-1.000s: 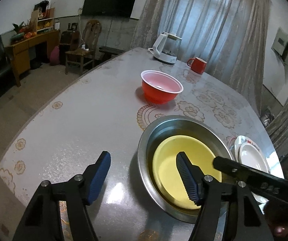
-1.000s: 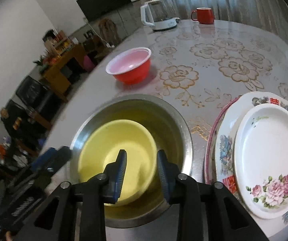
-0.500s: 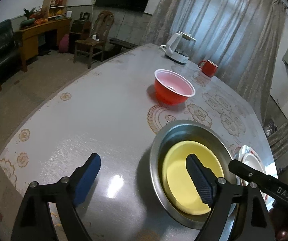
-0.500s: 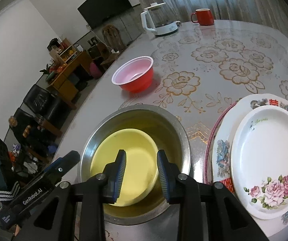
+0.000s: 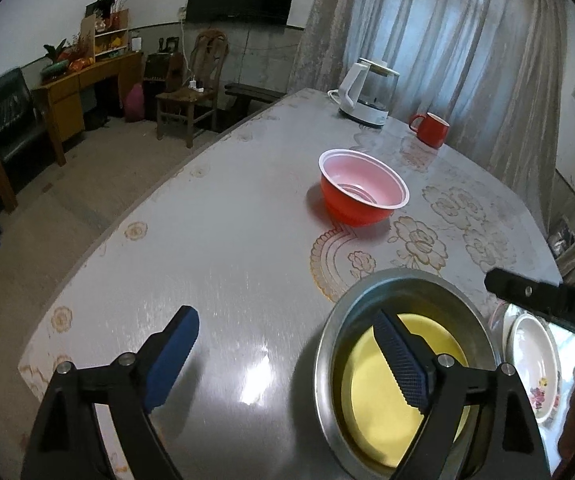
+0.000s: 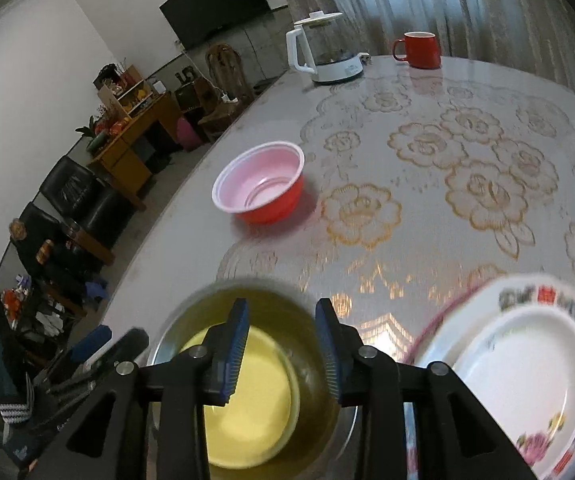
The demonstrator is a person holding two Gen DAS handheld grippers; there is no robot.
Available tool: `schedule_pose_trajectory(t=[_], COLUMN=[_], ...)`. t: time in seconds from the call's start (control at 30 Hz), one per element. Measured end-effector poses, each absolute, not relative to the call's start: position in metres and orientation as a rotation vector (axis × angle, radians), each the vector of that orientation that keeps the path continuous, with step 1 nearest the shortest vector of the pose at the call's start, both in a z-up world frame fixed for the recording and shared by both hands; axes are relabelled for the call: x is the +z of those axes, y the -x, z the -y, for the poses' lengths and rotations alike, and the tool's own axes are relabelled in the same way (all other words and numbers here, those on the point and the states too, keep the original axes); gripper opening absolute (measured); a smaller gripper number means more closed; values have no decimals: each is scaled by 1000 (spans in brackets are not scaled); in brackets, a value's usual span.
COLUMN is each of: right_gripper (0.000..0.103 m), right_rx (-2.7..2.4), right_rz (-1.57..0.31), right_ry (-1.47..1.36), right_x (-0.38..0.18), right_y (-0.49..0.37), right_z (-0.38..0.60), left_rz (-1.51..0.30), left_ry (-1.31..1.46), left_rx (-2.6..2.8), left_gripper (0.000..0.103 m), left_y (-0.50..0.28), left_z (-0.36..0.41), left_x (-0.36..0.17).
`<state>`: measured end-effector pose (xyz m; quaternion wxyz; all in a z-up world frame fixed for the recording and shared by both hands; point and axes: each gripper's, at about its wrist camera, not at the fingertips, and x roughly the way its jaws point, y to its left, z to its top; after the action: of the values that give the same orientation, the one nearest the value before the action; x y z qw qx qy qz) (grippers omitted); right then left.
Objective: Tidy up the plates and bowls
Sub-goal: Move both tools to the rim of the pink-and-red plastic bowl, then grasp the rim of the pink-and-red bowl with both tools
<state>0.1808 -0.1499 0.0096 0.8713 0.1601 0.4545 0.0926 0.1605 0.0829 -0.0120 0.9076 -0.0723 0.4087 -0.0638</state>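
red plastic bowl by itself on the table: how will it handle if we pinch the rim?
The red bowl looks thin-walled with a rolled white rim, so probably light and likely to flex. It seems empty, so a nudge may slide it on the glossy table. The wide mouth suggests it should not tip easily.

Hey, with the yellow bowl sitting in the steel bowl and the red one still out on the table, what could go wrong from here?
1. The yellow bowl sits off-centre in the steel bowl; adding the red bowl may leave the stack tilted.
2. The plates lie close beside the steel bowl, so a swinging right gripper might clip them.
3. The left gripper stands open with one finger over the steel bowl and could knock its rim.
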Motion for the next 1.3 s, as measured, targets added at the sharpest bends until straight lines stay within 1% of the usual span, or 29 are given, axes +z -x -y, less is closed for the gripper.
schedule_pose_trajectory(t=[0.07, 0.3, 0.57, 0.93, 1.07, 1.3], right_gripper=[35, 36, 38, 38, 38, 37], right_rx=[200, 181, 175, 237, 229, 248], right_rz=[-955, -987, -1027, -1059, -1077, -1130], right_ry=[-337, -279, -191, -295, -297, -415], right_x=[11, 8, 1, -10, -19, -45], right_y=[-191, -224, -261, -311, -331, -355], right_z=[152, 152, 152, 156, 152, 156], left_rz=[-840, -860, -896, -924, -892, -849], left_ry=[145, 133, 185, 230, 226, 208], left_rx=[-128, -128, -105, -111, -145, -210], left_gripper=[92, 92, 92, 92, 92, 92], left_y=[-164, -179, -192, -212, -223, -265], left_z=[-83, -83, -101, -105, -100, -84], left_x=[-11, -16, -26, -27, -20, -14])
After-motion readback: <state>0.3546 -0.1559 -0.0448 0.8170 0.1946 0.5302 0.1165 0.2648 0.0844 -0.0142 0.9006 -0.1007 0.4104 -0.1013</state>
